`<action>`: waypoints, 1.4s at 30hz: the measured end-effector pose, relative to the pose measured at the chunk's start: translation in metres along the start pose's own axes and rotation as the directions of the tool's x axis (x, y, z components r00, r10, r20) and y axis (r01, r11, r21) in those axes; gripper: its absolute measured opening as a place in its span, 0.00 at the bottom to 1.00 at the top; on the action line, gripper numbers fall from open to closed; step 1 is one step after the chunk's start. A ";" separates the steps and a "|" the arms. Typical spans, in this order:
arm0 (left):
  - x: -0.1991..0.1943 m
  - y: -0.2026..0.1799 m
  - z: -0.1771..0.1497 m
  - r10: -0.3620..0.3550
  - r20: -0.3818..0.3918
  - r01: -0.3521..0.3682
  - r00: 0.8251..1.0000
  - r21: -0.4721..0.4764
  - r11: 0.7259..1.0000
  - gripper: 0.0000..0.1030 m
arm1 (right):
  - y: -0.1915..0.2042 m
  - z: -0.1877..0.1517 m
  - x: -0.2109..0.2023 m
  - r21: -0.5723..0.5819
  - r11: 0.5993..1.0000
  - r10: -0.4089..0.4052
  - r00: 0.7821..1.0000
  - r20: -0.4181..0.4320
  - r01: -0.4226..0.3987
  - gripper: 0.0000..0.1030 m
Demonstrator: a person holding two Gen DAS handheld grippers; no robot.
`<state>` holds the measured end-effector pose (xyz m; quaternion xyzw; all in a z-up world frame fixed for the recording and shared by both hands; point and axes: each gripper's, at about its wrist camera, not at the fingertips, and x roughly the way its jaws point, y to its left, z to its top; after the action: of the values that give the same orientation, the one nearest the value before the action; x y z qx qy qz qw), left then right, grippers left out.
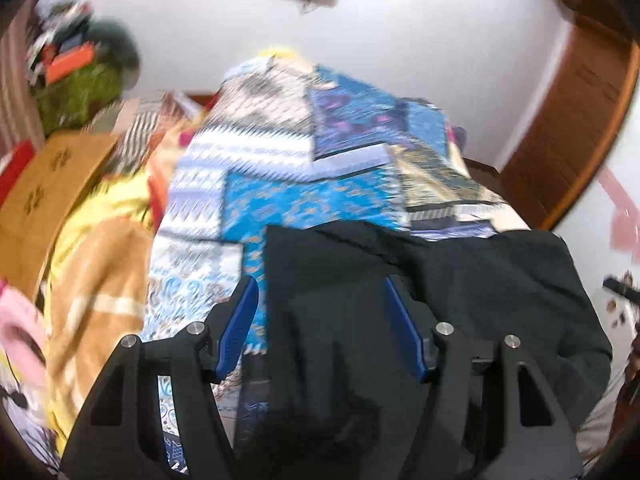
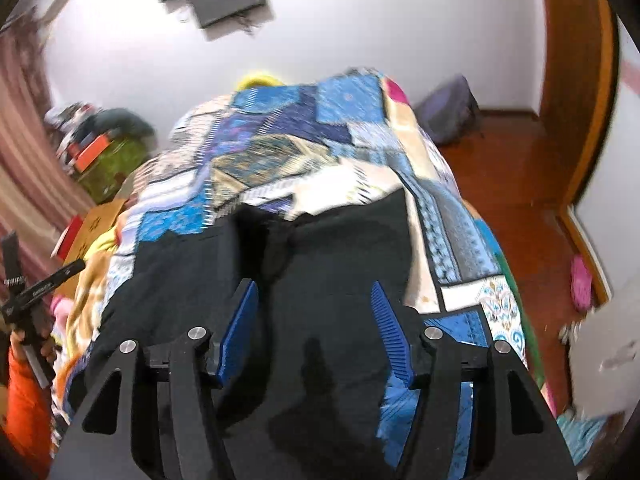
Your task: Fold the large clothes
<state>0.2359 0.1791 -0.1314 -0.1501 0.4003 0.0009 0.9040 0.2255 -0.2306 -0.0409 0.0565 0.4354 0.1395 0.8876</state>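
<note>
Garment (image 1: 440,280), black, lay spread on the patchwork bedspread (image 1: 304,196) at the near end of the bed. Left tongs (image 1: 322,300) hovered above its left edge, jaws apart, nothing between the blue pads (image 1: 240,320); the cloth ran beneath and off to their right. Right tongs (image 2: 316,308) hung over the middle of the same garment (image 2: 320,248), jaws apart, nothing gripped. Both views blurred. Left tongs (image 2: 32,292) showed at the right view's far left.
</note>
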 end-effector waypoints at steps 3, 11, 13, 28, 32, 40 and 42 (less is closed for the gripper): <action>0.030 0.037 -0.004 -0.074 -0.103 0.060 0.992 -0.133 0.989 0.62 | -0.020 -0.003 0.017 0.068 0.998 0.003 0.999 -0.051 0.001 0.54; 0.088 0.067 -0.038 -0.233 -0.240 0.140 0.942 -0.348 0.927 0.62 | -0.062 -0.017 0.053 0.230 0.971 0.105 0.980 -0.168 -0.065 0.54; 0.098 0.061 -0.042 -0.280 -0.248 0.185 0.927 -0.347 0.920 0.62 | -0.066 -0.018 0.057 0.256 0.962 0.146 0.973 -0.176 -0.098 0.54; 0.150 0.051 -0.032 -0.266 -0.290 0.168 0.919 -0.323 0.931 0.51 | -0.072 -0.004 0.097 0.415 0.846 0.431 0.888 -0.161 -0.335 0.55; 0.134 0.025 -0.020 -0.134 -0.282 0.089 0.950 -0.166 0.982 0.27 | -0.062 0.003 0.092 0.376 0.876 0.395 0.896 -0.203 -0.301 0.30; 0.069 0.003 0.021 0.014 -0.089 -0.013 0.996 0.010 1.000 0.16 | -0.008 0.048 0.054 0.166 0.938 0.332 0.928 -0.166 -0.306 0.11; 0.052 0.002 0.037 0.022 -0.039 -0.022 0.999 0.013 1.000 0.15 | 0.012 0.063 0.054 0.128 0.939 0.337 0.928 -0.158 -0.319 0.11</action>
<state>0.2982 0.1850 -0.1460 -0.1402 0.4195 0.0054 0.8968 0.3040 -0.2020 -0.0401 0.1604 0.5038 0.2684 0.8053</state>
